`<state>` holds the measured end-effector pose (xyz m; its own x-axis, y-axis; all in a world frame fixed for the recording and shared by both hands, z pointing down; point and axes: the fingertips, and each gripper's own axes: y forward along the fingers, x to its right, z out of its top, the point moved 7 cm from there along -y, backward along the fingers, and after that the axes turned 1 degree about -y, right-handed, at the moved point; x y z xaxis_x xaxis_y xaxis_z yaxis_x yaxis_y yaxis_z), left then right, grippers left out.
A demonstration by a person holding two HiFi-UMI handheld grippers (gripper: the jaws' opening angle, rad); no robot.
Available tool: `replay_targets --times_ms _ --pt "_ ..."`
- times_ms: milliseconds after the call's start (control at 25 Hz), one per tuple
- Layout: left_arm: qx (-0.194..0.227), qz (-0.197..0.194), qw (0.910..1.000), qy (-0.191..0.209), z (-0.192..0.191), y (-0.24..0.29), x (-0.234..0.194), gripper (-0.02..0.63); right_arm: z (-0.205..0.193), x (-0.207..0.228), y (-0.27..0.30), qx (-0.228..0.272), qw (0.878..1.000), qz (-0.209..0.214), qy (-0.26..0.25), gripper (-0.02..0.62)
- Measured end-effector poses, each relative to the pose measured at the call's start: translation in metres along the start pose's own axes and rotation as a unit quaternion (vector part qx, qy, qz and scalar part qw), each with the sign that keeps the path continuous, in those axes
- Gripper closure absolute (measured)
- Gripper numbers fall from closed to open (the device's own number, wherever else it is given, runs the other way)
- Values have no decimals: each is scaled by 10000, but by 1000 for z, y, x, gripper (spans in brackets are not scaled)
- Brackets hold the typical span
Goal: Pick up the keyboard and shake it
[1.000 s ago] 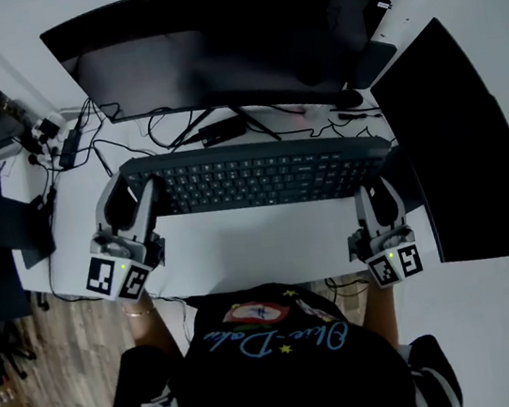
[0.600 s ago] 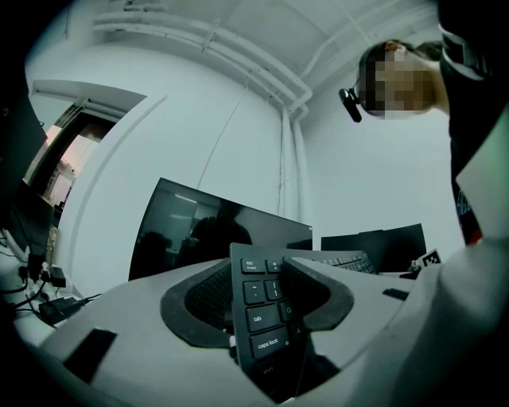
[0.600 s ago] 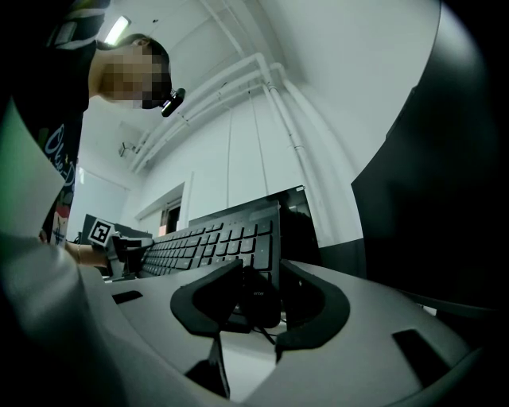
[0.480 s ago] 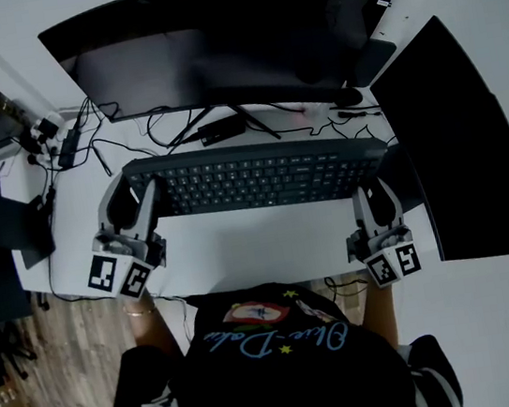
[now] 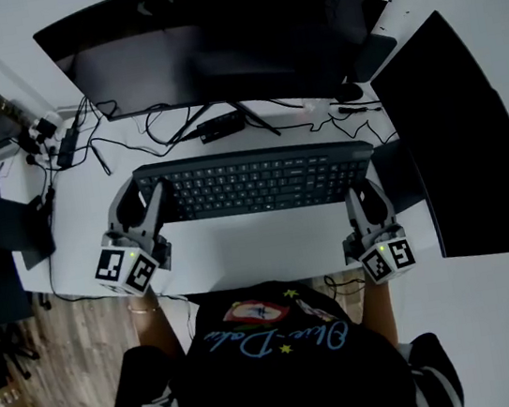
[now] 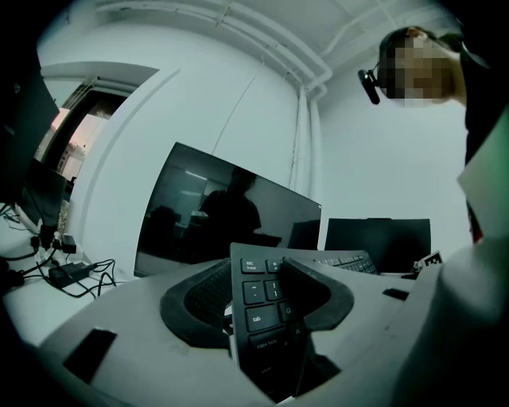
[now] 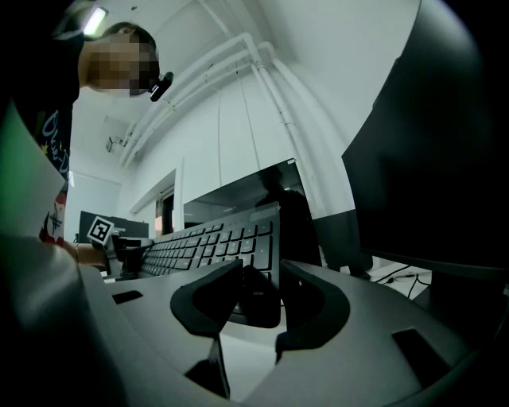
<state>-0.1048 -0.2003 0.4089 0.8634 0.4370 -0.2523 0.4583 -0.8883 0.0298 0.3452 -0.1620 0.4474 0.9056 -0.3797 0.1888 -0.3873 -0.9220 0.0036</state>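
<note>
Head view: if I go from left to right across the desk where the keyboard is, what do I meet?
left hand-held gripper → keyboard → right hand-held gripper → black side monitor

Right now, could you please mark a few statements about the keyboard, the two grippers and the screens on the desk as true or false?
1. The left gripper is clamped on the keyboard at its left end, beside the esc key. True.
2. The right gripper is open with nothing between its jaws. False: its jaws are closed on the keyboard's right end.
3. The curved monitor behind the keyboard shows a lit picture. False: its screen is dark.
4. A second dark monitor stands to the right of the keyboard. True.
5. The cables lie in front of the keyboard. False: they lie behind it, toward the left.
</note>
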Motion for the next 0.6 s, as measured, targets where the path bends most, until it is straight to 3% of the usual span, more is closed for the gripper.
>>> replay_targets --times_ms 600 --pt "-669 283 9965 -403 -45 -3 -20 425 -41 1 8 -788 9966 -13 221 463"
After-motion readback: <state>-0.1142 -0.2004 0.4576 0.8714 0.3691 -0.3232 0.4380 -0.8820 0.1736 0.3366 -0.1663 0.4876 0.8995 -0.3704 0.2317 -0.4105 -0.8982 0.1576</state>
